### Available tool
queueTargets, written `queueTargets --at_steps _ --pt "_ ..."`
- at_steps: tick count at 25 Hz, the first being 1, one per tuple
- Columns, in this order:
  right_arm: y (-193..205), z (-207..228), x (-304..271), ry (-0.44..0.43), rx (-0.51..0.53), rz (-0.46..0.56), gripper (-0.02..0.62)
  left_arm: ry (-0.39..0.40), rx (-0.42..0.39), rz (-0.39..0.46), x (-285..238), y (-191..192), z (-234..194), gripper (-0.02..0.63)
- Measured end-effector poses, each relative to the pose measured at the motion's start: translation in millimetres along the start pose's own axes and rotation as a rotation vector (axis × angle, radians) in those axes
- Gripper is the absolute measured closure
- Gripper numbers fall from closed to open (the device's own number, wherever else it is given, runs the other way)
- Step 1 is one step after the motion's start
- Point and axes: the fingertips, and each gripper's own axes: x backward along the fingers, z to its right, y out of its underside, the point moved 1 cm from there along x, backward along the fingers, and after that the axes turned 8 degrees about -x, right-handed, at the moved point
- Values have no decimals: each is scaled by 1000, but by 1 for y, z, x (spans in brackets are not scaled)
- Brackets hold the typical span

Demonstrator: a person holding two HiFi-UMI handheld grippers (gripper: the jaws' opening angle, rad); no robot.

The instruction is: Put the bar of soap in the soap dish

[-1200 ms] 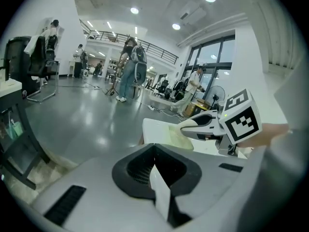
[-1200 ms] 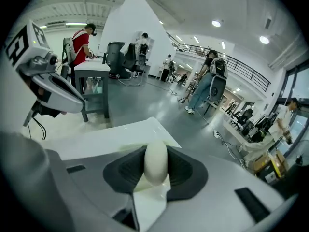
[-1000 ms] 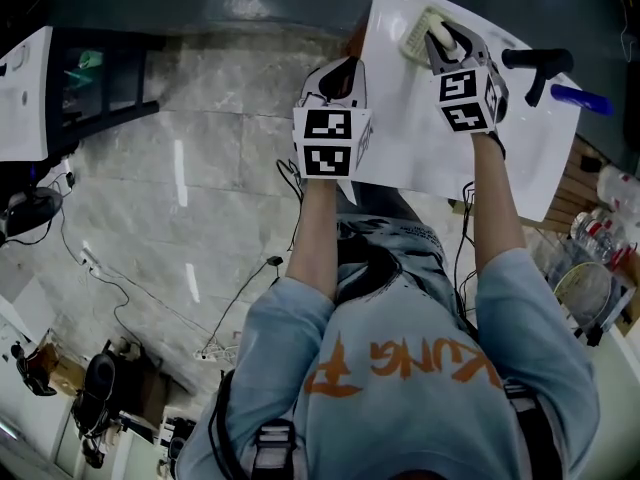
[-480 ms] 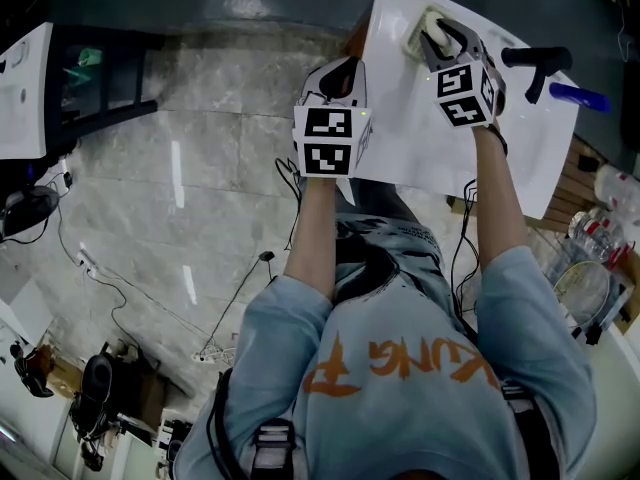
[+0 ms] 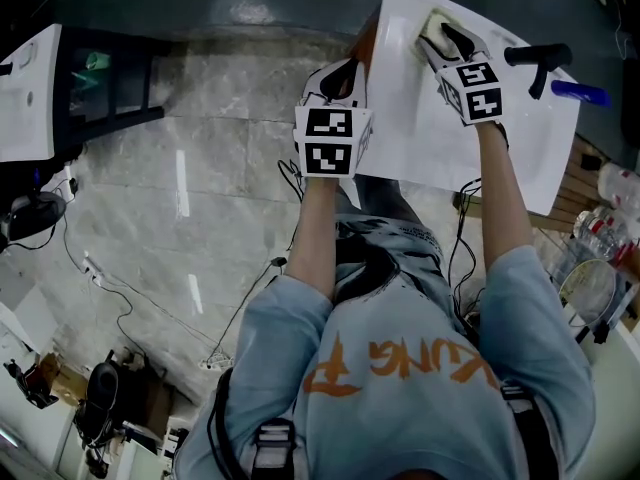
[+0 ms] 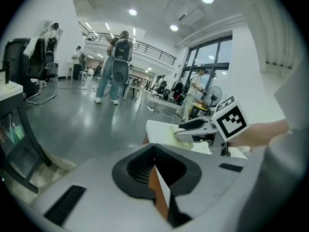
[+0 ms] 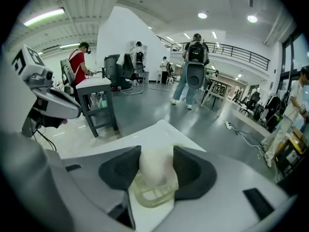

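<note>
Right gripper [image 5: 440, 36] tilted down, jaws just parting round soap [image 7: 155, 164] over soap dish [image 7: 148, 197], left gripper [image 5: 340, 70] closed

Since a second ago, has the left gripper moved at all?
No. The left gripper sits at the same spot over the left edge of the white table, as it did a second ago.

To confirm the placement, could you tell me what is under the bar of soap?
The slatted soap dish lies under the bar of soap; only its near end shows, and the soap covers the rest.
</note>
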Motion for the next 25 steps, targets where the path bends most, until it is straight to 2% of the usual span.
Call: queueTargets --at_steps 6,9,15,20,25 --pt "-3 -7 2 5 -81 13 380 2 -22 19 18 -9 -12 583" --pt "-17 -13 15 23 -113 70 380 -5 -28 37 29 -18 -22 583" --pt "-58 -14 57 64 -257 250 389 15 -53 94 42 -42 -23 583" --pt "-103 -14 106 98 -405 458 475 50 -99 171 52 -75 -17 583" --pt "-156 -19 165 115 -436 651 508 72 -148 267 69 -119 -6 583"
